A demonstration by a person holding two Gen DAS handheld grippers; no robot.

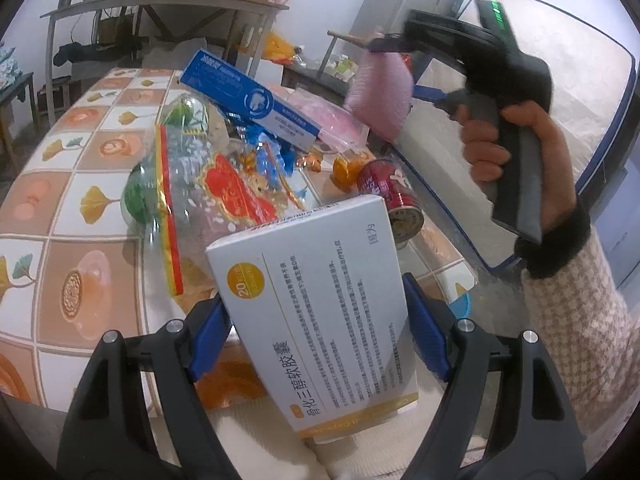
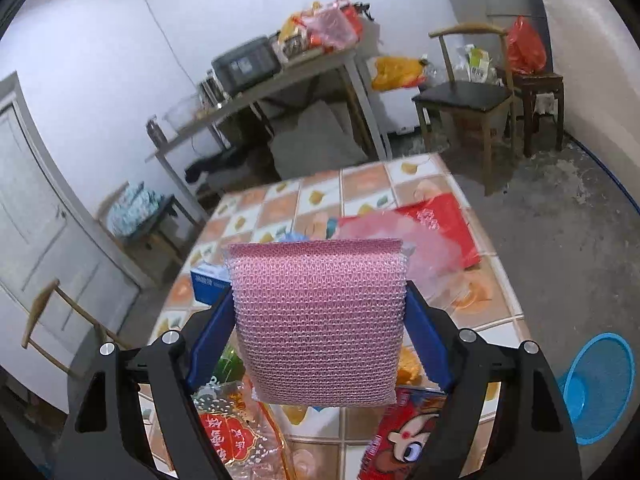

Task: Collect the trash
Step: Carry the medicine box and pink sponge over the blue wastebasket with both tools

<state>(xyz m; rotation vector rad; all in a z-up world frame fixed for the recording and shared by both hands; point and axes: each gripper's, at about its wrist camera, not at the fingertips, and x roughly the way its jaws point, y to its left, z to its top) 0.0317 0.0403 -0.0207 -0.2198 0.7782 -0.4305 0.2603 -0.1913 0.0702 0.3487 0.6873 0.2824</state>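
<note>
Trash covers a tiled desk (image 1: 60, 208) as two hand-held grippers work above it. Left hand-held gripper (image 1: 316, 336) is clamped on a white medicine box (image 1: 320, 312), held tilted over the desk's near edge. Right hand-held gripper (image 2: 320, 336) is closed around a pink mesh sponge (image 2: 320, 320), lifted clear of the clutter. Below lie a blue carton (image 1: 256, 100), a red can (image 1: 390, 196) on its side and clear plastic wrappers (image 1: 188, 184). A blue basket (image 2: 596, 384) sits on the floor beside the desk.
</note>
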